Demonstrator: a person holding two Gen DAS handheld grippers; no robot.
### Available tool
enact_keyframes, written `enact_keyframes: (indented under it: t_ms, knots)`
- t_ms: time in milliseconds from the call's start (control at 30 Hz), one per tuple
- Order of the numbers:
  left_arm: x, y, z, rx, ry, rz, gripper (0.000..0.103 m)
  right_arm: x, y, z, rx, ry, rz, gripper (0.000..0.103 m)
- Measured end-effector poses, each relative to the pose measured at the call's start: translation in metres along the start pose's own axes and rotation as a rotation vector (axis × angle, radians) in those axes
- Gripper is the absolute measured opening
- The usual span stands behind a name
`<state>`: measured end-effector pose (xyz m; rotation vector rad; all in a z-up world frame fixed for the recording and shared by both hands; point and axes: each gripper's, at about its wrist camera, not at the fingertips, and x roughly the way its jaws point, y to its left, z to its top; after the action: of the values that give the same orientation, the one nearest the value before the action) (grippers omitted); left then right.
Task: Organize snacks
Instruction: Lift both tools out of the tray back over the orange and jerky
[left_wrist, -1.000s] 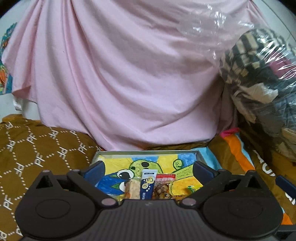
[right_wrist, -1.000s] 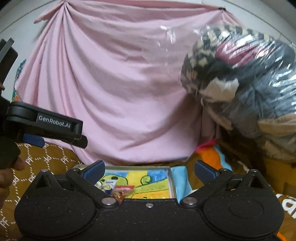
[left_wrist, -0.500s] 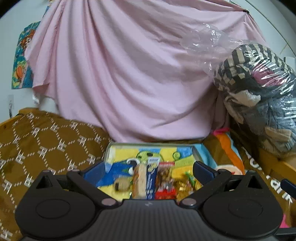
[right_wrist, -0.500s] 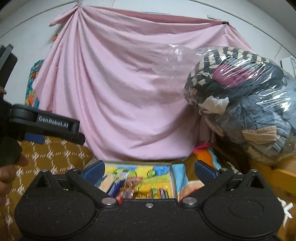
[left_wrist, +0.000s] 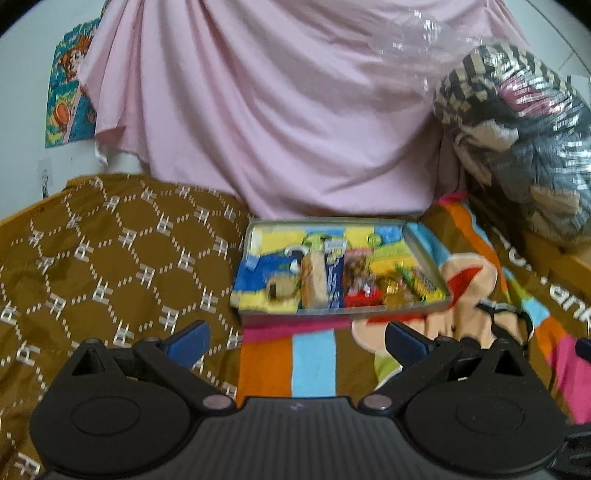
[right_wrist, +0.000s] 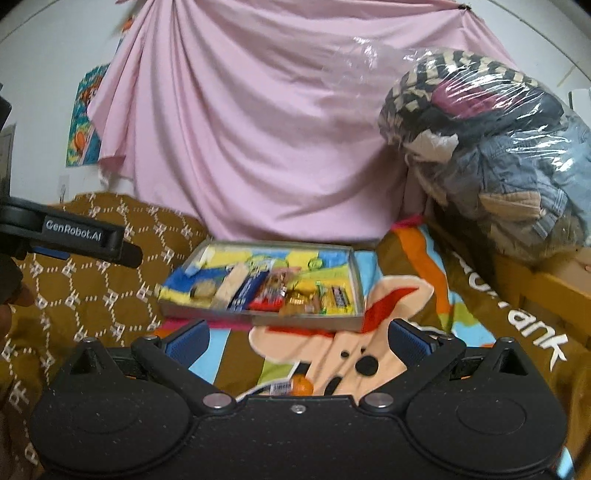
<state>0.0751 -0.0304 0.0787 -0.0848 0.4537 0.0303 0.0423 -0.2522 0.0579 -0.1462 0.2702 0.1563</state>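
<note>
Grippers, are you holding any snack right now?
No. The left gripper and right gripper are both open with nothing between their fingers. The snacks lie in the tray ahead.

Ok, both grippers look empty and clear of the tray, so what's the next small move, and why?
Probably lower the right gripper toward the small orange snack lying on the blanket just below it. It seems to be the only snack outside the tray, where the rest sit in a row. Both grippers are open and hold nothing; the left gripper faces the tray.
</note>
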Motion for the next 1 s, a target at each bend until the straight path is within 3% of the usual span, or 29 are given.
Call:
enact_keyframes:
  t_ms: [367,700,1000]
  knots:
    - [0.008,0.012,-0.046,0.031,0.139,0.009,0.103,0.017,0.026,-0.029,-0.077,0.225,0.048,0.102]
    - [0.033,0.019,-0.070,0.037,0.245,0.040,0.103,0.039,0.036,-0.047,-0.104,0.322,0.078,0.102]
    - [0.052,0.021,-0.077,0.041,0.291,0.054,0.103,0.062,0.024,-0.054,-0.032,0.410,0.095,0.102]
